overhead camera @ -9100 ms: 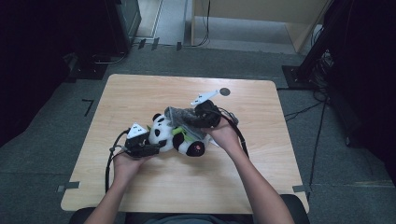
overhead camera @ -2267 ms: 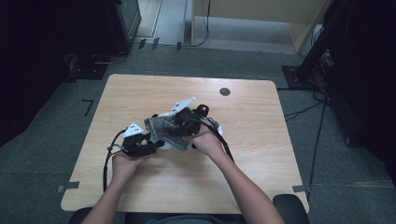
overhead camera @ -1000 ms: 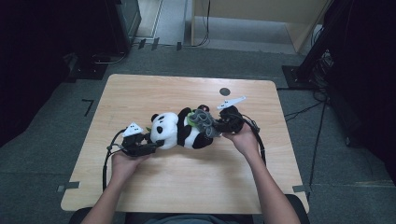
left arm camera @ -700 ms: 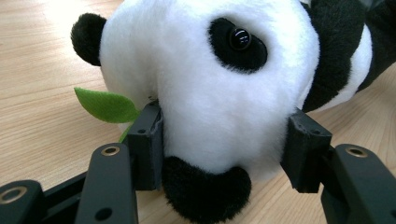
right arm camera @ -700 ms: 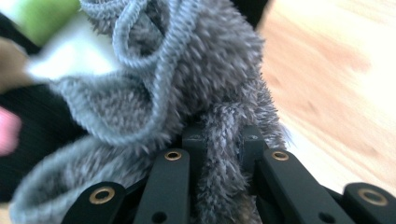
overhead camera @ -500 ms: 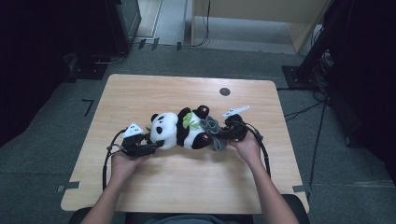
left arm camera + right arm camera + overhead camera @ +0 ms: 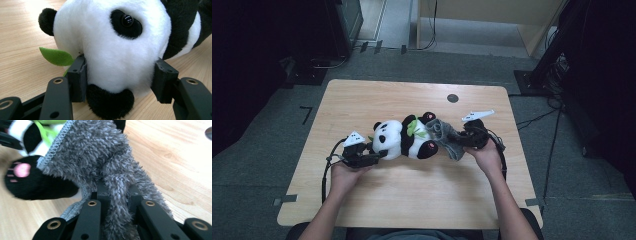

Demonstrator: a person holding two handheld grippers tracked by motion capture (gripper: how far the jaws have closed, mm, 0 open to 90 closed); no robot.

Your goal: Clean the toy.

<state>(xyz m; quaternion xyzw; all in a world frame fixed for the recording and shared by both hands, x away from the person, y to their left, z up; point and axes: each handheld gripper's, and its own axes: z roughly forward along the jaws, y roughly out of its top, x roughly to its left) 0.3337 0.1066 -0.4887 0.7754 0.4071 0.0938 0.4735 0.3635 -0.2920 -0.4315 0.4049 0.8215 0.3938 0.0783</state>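
A black-and-white panda plush (image 7: 404,139) with a green leaf (image 7: 413,127) lies on its side mid-table. My left gripper (image 7: 381,153) is shut on its head; in the left gripper view the pads (image 7: 79,75) press into both white cheeks of the panda (image 7: 120,45). A fuzzy grey cloth (image 7: 447,137) trails from the panda's rear toward the right. My right gripper (image 7: 460,138) is shut on it. In the right gripper view the grey cloth (image 7: 100,152) bunches between the jaws of that gripper (image 7: 117,195), beside a black paw with a pink pad (image 7: 22,170).
The wooden table (image 7: 412,200) has a small black round disc (image 7: 452,98) near its far edge. Cables hang from both grippers. Dark equipment and a stand (image 7: 552,55) sit on the floor around the table.
The right gripper has moved right and toward the person, drawing the grey cloth off the panda's body. The left gripper has stayed on the head.
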